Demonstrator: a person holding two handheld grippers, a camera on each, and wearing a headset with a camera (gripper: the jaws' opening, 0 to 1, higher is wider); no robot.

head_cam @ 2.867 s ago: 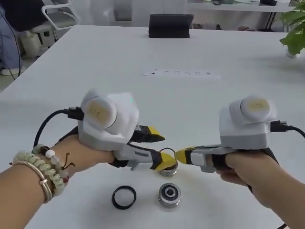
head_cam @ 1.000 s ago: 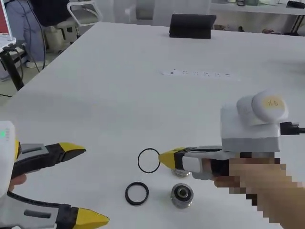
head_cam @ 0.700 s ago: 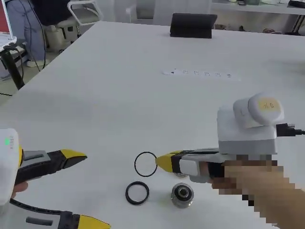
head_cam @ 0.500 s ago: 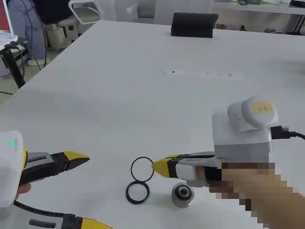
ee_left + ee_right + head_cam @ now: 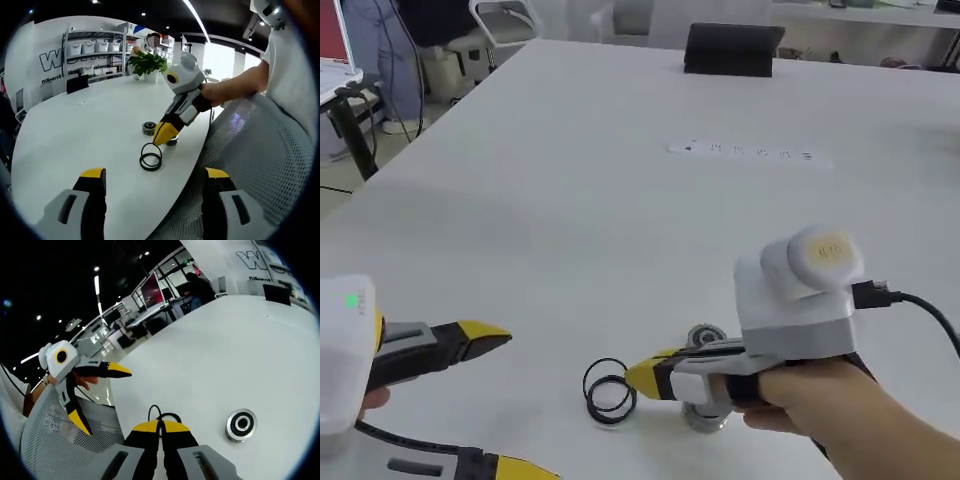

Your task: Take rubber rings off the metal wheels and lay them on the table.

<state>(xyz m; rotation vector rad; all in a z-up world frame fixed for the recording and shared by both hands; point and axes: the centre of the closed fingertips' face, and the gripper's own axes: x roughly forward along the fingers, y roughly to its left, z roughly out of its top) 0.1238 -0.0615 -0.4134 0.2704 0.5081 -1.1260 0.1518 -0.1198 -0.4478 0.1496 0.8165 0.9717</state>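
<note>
My right gripper (image 5: pixel 638 377) is shut on a thin black rubber ring (image 5: pixel 601 374), held low so it overlaps a second black ring (image 5: pixel 611 402) lying on the white table (image 5: pixel 620 200). One metal wheel (image 5: pixel 704 337) stands just behind the gripper; another wheel (image 5: pixel 702 416) peeks out under it. My left gripper (image 5: pixel 505 400) is open at the lower left, apart from them. From the left gripper view, the right gripper (image 5: pixel 163 136) touches the rings (image 5: pixel 150 159), with wheels (image 5: pixel 149 128) behind. The right gripper view has its jaws (image 5: pixel 160 424) pinching the ring (image 5: pixel 154 412), a wheel (image 5: pixel 241 424) to the right.
A black stand (image 5: pixel 733 50) sits at the table's far end and a white power strip (image 5: pixel 750 152) lies mid-table. Chairs (image 5: pixel 505 20) stand beyond the far left corner. The near table edge runs just below the rings.
The left gripper let go and drew back to the left, open. The right gripper carried the thin ring down and left until it overlaps the ring lying on the table.
</note>
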